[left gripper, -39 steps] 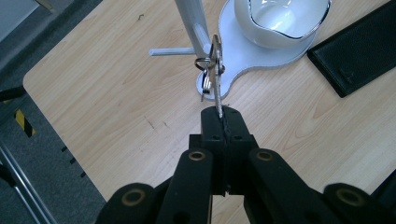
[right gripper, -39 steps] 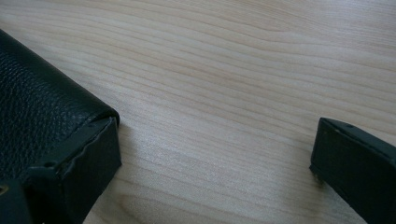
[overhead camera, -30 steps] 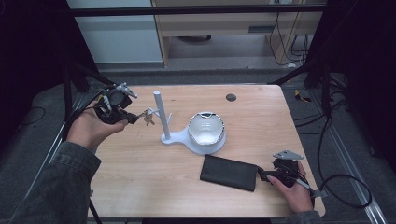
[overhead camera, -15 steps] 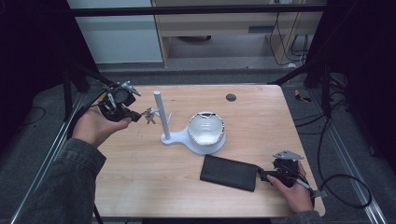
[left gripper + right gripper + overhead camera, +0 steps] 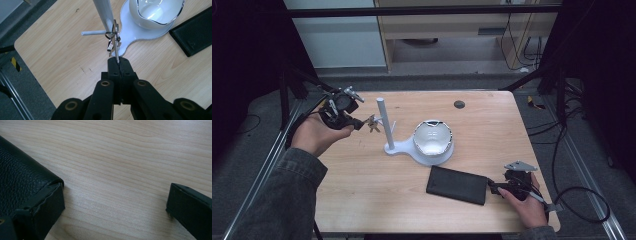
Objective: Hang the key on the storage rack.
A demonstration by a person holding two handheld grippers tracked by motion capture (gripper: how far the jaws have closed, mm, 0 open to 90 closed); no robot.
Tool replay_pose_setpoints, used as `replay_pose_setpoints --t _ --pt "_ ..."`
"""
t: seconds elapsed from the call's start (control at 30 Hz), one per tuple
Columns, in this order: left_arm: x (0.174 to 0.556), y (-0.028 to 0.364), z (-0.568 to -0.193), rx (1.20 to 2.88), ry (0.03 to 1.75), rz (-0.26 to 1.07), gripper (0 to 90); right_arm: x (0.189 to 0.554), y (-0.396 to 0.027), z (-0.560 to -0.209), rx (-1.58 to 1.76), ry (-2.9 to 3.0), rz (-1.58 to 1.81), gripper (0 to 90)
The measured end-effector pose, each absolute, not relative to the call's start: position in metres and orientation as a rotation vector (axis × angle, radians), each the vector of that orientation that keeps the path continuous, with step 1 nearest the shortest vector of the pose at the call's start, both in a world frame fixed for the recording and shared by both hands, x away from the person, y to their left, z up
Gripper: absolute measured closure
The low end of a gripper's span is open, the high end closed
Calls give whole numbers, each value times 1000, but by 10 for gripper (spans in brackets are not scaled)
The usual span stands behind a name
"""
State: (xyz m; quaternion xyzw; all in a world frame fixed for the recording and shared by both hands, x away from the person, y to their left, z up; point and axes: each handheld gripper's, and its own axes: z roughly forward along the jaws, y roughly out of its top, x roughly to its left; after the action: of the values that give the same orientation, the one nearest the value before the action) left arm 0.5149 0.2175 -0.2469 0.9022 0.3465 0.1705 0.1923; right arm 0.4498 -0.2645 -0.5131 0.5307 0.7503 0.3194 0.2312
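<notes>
**Keys pinched at the white post, wallet beside the wide right jaws**

We start with the wooden table (image 5: 377, 200), which carries everything. On it, near the centre, sits the white stand (image 5: 399, 148): a flat base with an upright post at its ten o'clock end and a white bowl (image 5: 432, 140) with a dark rim at its three o'clock end. In the left gripper view a thin white peg sticks out sideways from the post.

At about five o'clock from the bowl lies the black wallet (image 5: 458, 184), flat on the wood and well apart from the stand. A small dark disc (image 5: 459, 104) rests near the table's far edge, at about one o'clock from the bowl.

Our left gripper (image 5: 357, 122) is held in the left hand (image 5: 314, 135) at nine o'clock from the post, above the table. Its jaws are pressed together on the bunch of keys (image 5: 114, 41), gripping one key blade by its lower end. The key ring sits right at the post where the peg leaves it; we cannot tell whether the ring is threaded over the peg or only touches it.

Our right gripper (image 5: 493, 187) lies low at the table's four o'clock corner, at three o'clock from the wallet. Its jaws stand wide apart, bare wood between them. In the right gripper view one jaw sits just beside the wallet's (image 5: 17, 172) corner, perhaps touching it.
</notes>
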Motion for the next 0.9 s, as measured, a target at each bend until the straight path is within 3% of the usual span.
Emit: replay_pose_setpoints --t 0.8,0.9 --pt "519 205 -246 2550 975 541 891 450 -265 -513 1458 2063 878 18" --pt "514 207 -241 2489 953 584 845 450 -265 -513 1458 2064 879 18"
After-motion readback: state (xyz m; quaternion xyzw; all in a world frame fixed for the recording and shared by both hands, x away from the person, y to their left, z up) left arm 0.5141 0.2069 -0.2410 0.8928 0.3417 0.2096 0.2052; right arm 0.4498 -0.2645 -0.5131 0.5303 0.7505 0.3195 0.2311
